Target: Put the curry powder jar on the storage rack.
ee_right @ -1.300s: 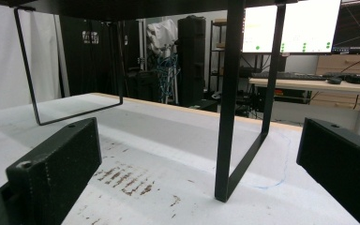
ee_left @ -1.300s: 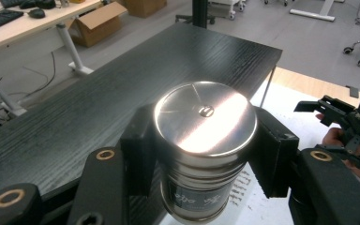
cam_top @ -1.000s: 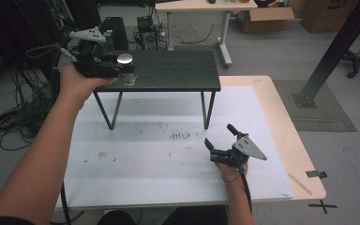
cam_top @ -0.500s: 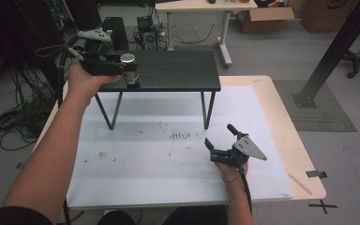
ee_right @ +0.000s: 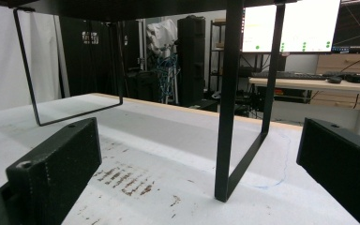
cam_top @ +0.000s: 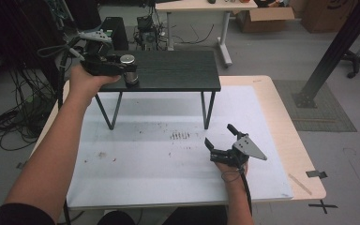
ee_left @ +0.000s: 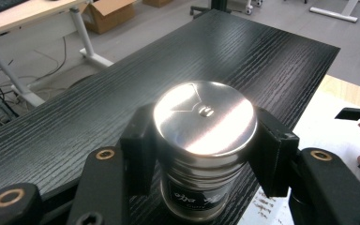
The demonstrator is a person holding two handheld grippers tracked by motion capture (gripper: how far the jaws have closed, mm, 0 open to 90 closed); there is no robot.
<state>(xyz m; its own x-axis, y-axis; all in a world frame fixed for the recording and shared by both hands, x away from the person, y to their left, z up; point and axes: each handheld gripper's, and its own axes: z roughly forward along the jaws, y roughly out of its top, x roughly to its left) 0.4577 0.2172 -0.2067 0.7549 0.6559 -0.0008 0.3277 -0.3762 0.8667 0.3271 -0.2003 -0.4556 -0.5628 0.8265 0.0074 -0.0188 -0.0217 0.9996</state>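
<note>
A small jar with a shiny metal lid [cam_top: 128,59] stands near the front left edge of a black wood-grain raised shelf [cam_top: 178,70]. My left gripper [cam_top: 127,72] is shut on it. In the left gripper view the jaws press on both sides of the jar [ee_left: 204,117], just under its lid, above the shelf top [ee_left: 98,93]. My right gripper [cam_top: 219,135] rests low on the white mat at the front right, open with nothing between its jaws. In the right gripper view it [ee_right: 201,178] faces the shelf's black metal leg [ee_right: 227,117].
A white mat [cam_top: 145,159] with dark smudges covers the light wooden table [cam_top: 286,136]. The shelf stands on thin black legs over the mat's far part. Cables, a desk and cardboard boxes lie on the floor beyond the table.
My left hand has shifted slightly to the right along the shelf's front edge with the jar between the jaws. The right gripper has stayed still.
</note>
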